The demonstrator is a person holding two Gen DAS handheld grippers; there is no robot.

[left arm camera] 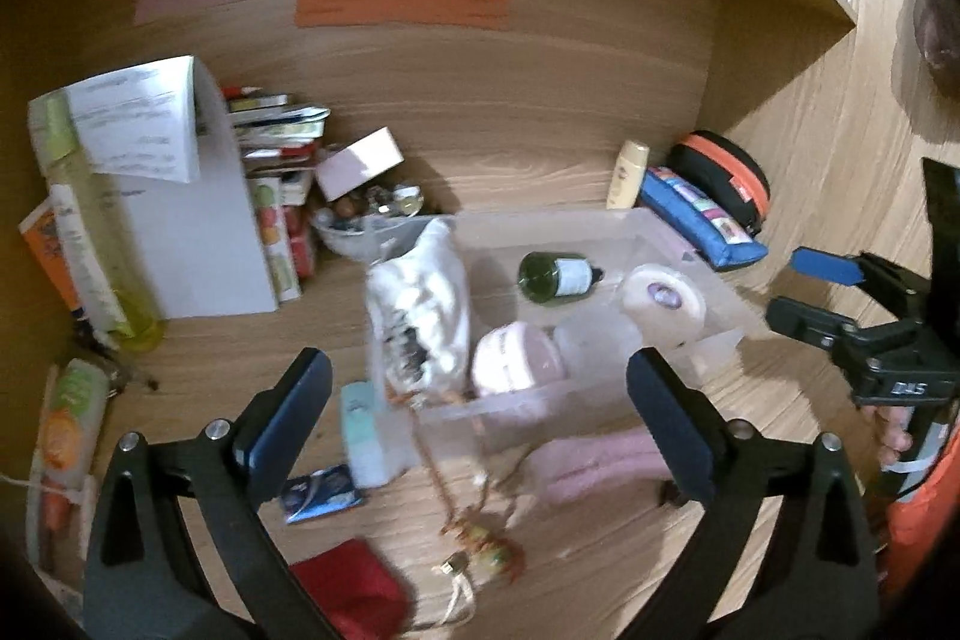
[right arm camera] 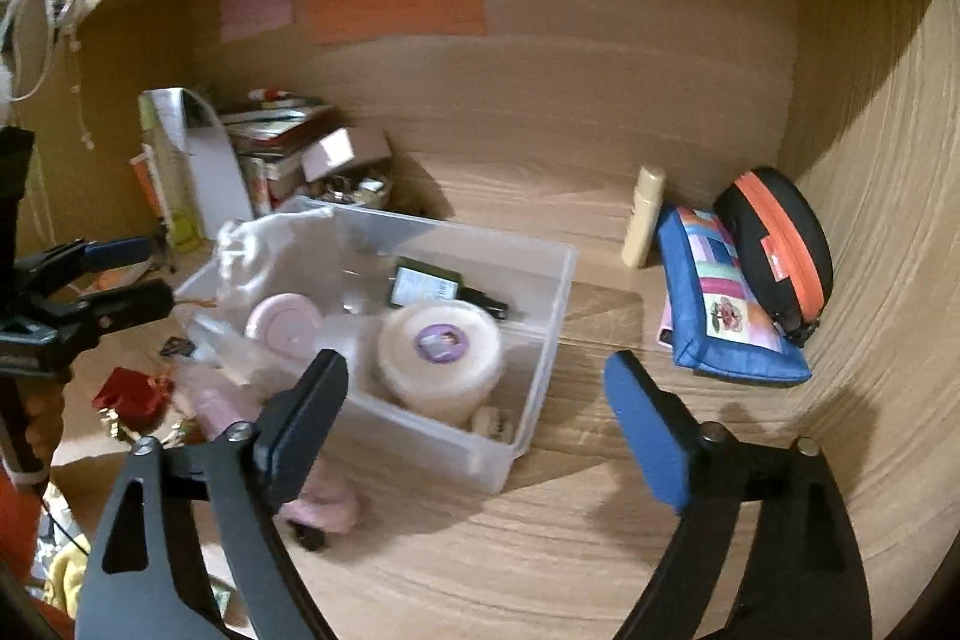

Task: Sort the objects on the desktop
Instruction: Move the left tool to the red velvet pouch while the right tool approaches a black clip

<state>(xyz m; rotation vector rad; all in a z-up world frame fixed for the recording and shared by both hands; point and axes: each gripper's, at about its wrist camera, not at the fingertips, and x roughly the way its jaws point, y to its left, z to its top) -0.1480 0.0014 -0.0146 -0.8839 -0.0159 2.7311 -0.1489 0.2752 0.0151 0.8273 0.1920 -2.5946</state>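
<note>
left gripper (left arm camera: 480, 388): jaws spread wide, nothing between the pads, hovering over the near edge of the bin
right gripper (right arm camera: 480, 400): jaws apart, empty, over the bin's near right corner
clear plastic bin (right arm camera: 540, 340): on the wooden desk (right arm camera: 600, 550), mid-frame
in bin: green bottle (left arm camera: 555, 277) lying flat, white round jar (right arm camera: 441, 361), pink round tin (right arm camera: 282, 325), white bag (left arm camera: 426, 292) at the left wall
outside bin: pink cloth (left arm camera: 600, 463), red pouch (left arm camera: 354, 589), blue pencil case (right arm camera: 720, 304) well right
</note>
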